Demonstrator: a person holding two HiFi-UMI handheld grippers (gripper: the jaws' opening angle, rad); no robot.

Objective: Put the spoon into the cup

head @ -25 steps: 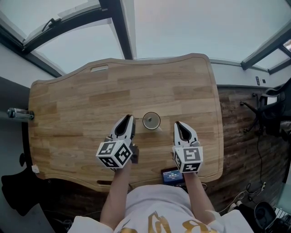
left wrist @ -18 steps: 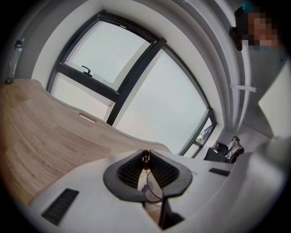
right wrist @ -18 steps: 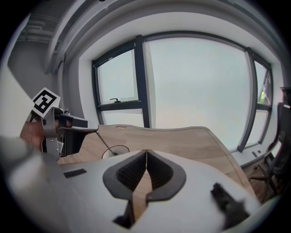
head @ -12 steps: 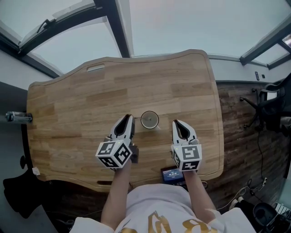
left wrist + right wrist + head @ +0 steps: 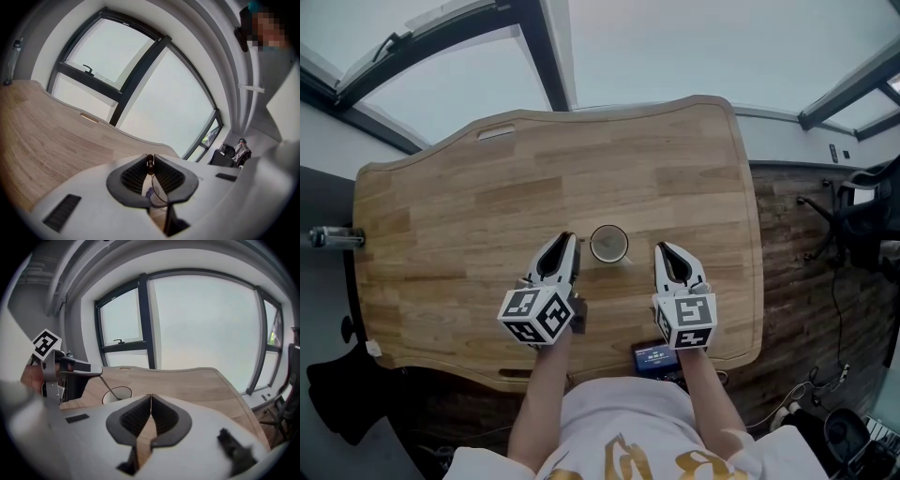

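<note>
A white cup stands on the wooden table, between my two grippers. My left gripper is just left of the cup and shut on the thin metal spoon's handle. In the right gripper view the spoon slants down from the left gripper into the cup, its bowl end hidden inside. My right gripper hovers just right of the cup. Its jaws are shut with nothing between them.
A small device with a lit blue screen lies at the table's near edge, under my right arm. A slot is cut near the far left edge. Large windows rise behind the table. An office chair stands on the floor at right.
The head view has shifted slightly. Both grippers, the spoon and the cup keep the same places relative to each other.
</note>
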